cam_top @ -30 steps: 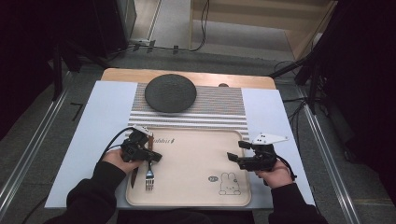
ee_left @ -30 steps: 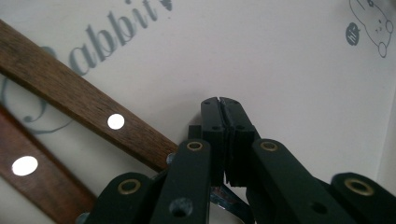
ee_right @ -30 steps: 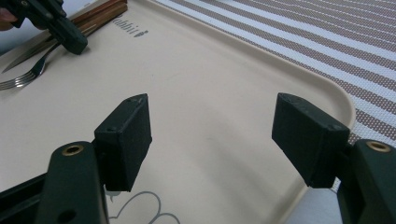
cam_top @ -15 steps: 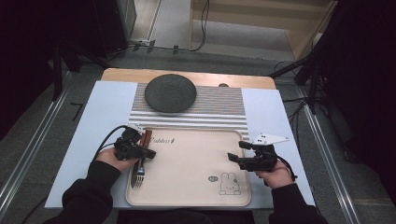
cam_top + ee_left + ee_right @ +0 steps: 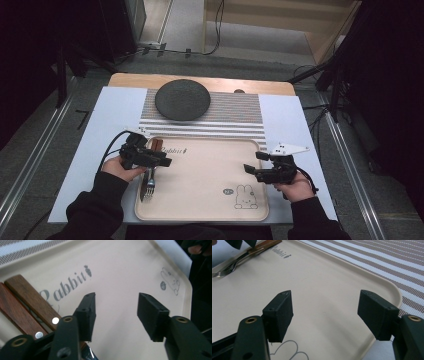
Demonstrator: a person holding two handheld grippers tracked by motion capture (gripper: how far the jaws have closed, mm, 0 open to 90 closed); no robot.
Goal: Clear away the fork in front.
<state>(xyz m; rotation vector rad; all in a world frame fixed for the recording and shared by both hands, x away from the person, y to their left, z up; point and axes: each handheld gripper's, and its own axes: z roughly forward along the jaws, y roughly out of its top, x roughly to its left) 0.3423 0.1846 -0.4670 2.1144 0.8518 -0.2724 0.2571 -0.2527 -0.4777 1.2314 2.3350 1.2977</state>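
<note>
Lying along the left edge of the beige rabbit-print tray (image 5: 200, 200), a fork (image 5: 149, 182) with a wooden handle points its tines toward the person and its handle away, toward the striped placemat (image 5: 240, 117). In the left gripper view two brown wooden handles (image 5: 27, 302) lie side by side, so a second piece of cutlery seems to rest beside the fork, though its head is hidden. The left gripper (image 5: 162, 161) hovers just over the handle end, pointing toward the tray's middle; its jaws have just been opening and now stand spread with nothing between them, the handles lying off to their left side. The right gripper (image 5: 248, 170) is well apart, over the tray's right edge near the printed rabbit (image 5: 245, 197), jaws spread and empty. The left hand is much the nearer to the cutlery. Beyond the tray, a dark round plate (image 5: 182, 99) sits on the placemat, all on a counter covered with a pale sheet.
</note>
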